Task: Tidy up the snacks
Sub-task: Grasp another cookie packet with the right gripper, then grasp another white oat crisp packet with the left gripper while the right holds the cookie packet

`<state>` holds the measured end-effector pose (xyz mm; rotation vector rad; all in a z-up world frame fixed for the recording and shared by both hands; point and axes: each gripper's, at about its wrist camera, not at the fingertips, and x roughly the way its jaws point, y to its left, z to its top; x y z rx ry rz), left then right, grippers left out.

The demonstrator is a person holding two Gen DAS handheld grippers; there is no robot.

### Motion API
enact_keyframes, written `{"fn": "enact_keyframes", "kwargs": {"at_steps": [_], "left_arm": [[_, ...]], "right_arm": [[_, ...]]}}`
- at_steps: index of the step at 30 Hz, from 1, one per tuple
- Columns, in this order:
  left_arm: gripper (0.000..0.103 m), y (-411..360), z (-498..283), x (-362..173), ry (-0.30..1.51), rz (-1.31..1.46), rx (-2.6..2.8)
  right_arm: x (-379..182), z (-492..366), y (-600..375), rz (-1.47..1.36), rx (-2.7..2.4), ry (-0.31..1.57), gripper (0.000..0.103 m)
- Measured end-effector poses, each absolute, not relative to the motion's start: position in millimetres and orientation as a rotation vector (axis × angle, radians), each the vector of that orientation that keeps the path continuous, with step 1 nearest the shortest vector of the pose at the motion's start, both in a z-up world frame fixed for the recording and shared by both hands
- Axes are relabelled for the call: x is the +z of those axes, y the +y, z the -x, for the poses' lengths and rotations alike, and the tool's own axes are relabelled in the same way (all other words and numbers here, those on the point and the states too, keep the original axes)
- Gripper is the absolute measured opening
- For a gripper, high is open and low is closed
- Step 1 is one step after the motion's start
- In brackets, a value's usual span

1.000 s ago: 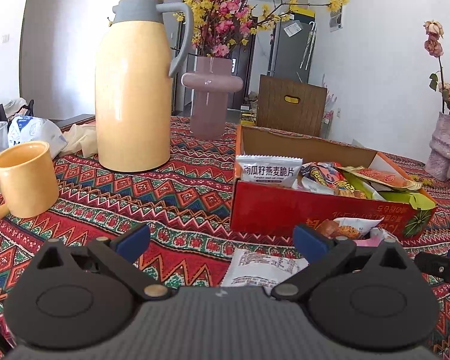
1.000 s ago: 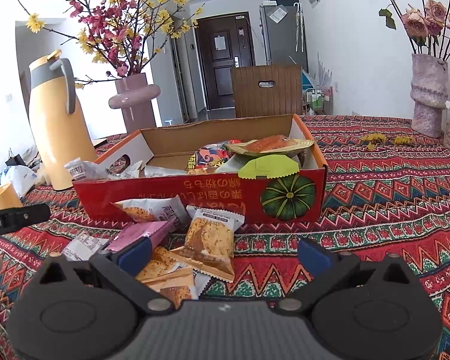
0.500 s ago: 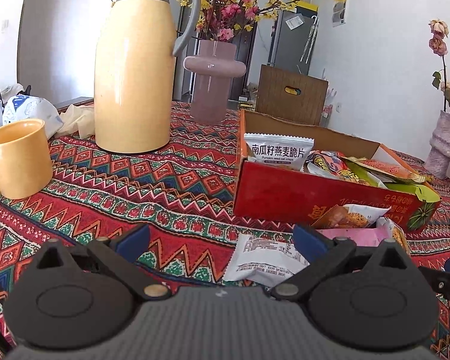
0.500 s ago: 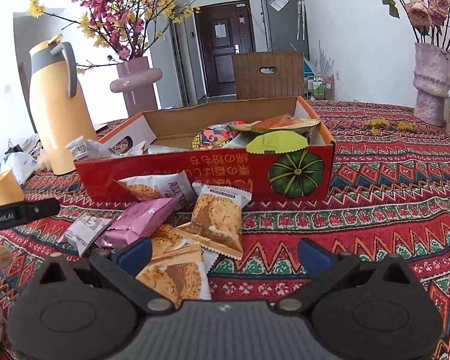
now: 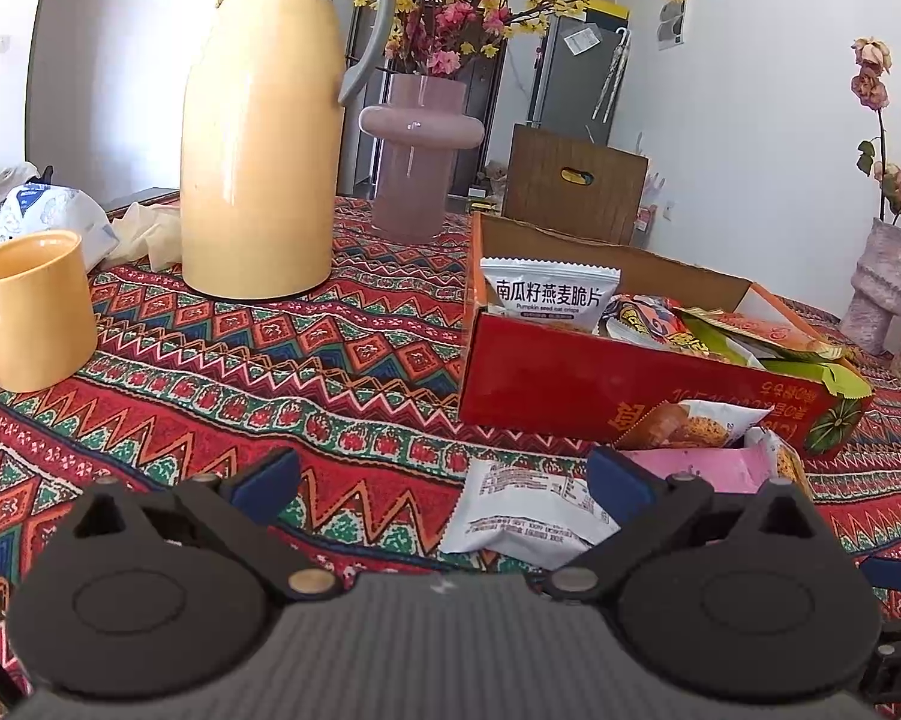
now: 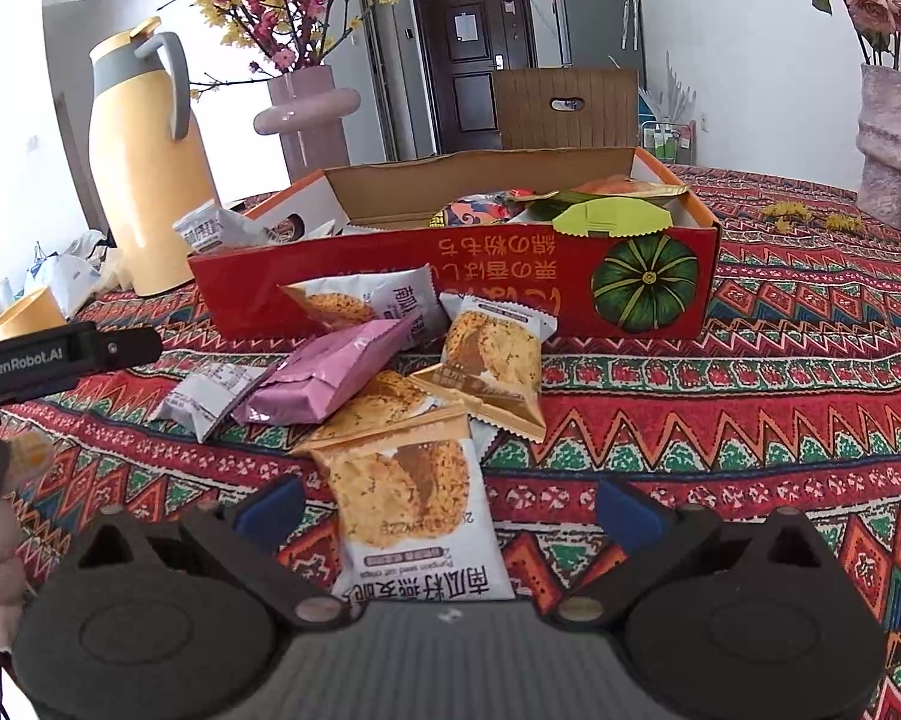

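A red cardboard box (image 6: 510, 276) (image 5: 570, 378) with a pumpkin print holds several snack packets on the patterned tablecloth. Loose packets lie in front of it: a pink one (image 6: 330, 378) (image 5: 696, 471), a white one (image 5: 528, 510) (image 6: 210, 390) and several cracker packets (image 6: 414, 498). My left gripper (image 5: 444, 477) is open, low over the cloth, with the white packet just ahead of its right finger. My right gripper (image 6: 447, 504) is open, its fingers standing either side of the nearest cracker packet. The left gripper's body (image 6: 60, 354) shows at the left of the right wrist view.
A tall yellow thermos (image 5: 258, 138) and a pink vase of flowers (image 5: 417, 162) stand behind the box on the left. A yellow mug (image 5: 30, 312) sits at the left edge. Another vase (image 6: 888, 144) stands far right. A brown chair back (image 6: 564, 111) is beyond the table.
Both grippers have drawn back and dropped lower. The nearest cracker packet now lies between the right gripper's fingers. The white packet shows fuller in the left wrist view.
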<state>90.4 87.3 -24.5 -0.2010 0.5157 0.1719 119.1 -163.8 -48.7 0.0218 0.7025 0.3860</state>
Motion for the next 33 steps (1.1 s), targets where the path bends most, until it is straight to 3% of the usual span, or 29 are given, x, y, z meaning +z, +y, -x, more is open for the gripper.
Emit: {"fn": "enact_keyframes", "kwargs": {"at_steps": [5, 11, 33], "left_arm": [[0.103, 87.0, -91.7, -25.2, 0.523, 0.202, 0.165], [0.103, 87.4, -92.0, -25.8, 0.526, 0.207, 0.16], [0.103, 85.2, -94.4, -27.3, 0.541, 0.193, 0.18]], "right_arm": [[-49.2, -119.8, -163.2, -0.021, 0.378, 0.701, 0.085], [-47.4, -117.4, -161.2, 0.01, 0.383, 0.69, 0.05], [-33.4, -132.2, -212.6, -0.045, 0.283, 0.581, 0.048]]}}
